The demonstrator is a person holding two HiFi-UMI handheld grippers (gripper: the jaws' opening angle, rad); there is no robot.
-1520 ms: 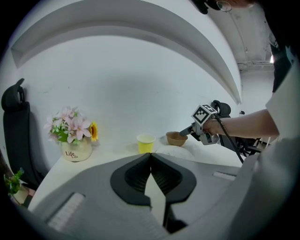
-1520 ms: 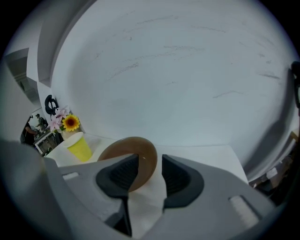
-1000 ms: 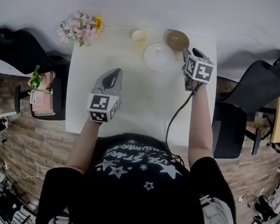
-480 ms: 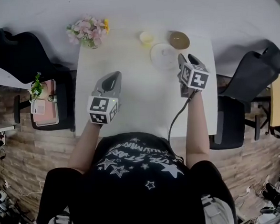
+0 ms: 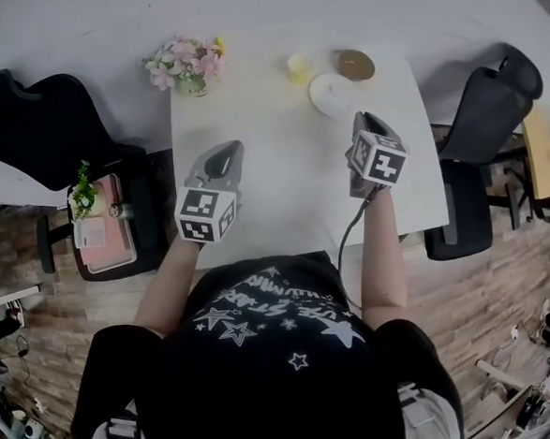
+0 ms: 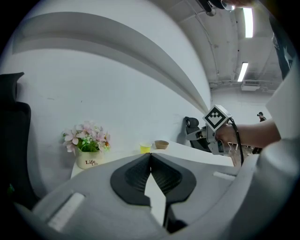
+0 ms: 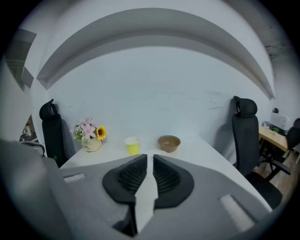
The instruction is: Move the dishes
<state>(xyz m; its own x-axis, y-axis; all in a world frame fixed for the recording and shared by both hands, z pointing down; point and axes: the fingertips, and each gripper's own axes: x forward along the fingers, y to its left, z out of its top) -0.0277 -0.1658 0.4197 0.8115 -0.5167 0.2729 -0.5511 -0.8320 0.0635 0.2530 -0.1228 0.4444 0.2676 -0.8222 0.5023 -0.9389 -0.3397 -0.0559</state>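
Three dishes stand at the far right of the white table (image 5: 273,195): a yellow cup (image 5: 298,68), a brown bowl (image 5: 356,65) and a white plate (image 5: 332,94) just in front of them. My right gripper (image 5: 362,121) hovers a little nearer than the plate, apart from it. Its jaws have just been closing and now stand a narrow slit apart with nothing between them (image 7: 150,155). My left gripper (image 5: 225,152) hovers over the table's middle left, its jaws touching and empty (image 6: 150,154). Cup (image 7: 132,145) and bowl (image 7: 169,143) show beyond the right jaws.
A pot of pink flowers (image 5: 187,65) stands at the table's far left corner. Black office chairs flank the table at the left (image 5: 33,118) and the right (image 5: 488,105). A small stand with a plant (image 5: 91,213) is at the left, over brick-patterned floor.
Both grippers have drawn back from the far edge toward the person. The right one has left the plate's side, and the dishes now lie farther off.
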